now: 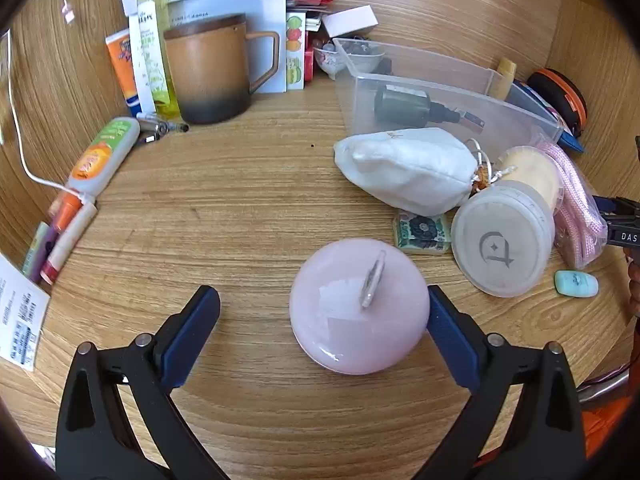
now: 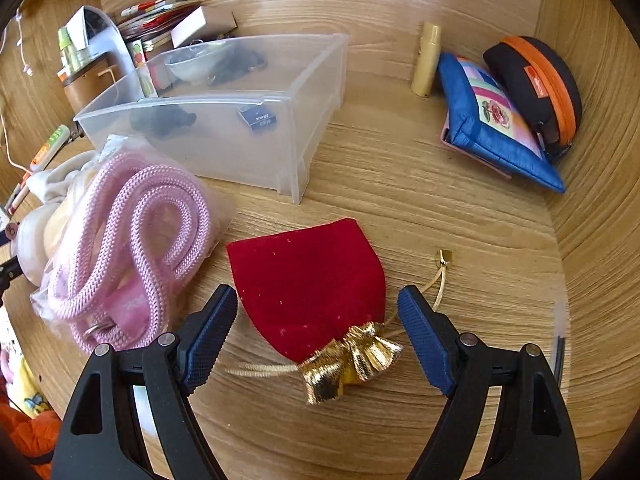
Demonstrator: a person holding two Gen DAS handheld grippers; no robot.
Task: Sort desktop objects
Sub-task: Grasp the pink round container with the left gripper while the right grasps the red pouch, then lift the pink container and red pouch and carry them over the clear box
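Sorting barely begun: bin (image 2: pixel 256 136) holds few items; most lie loose on surface (image 1: pixel 240 208). Left tool (image 1: pixel 323 312) angled down, jaws apart, pink case (image 1: pixel 358 308) between them, right pad touching or nearly so. Right tool (image 2: pixel 318 316) angled down, jaws apart, straddling red pouch (image 2: pixel 308 284), not gripped.

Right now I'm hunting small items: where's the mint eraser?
Left wrist view, far right: the mint eraser lies on the desk beside the round grey lid.
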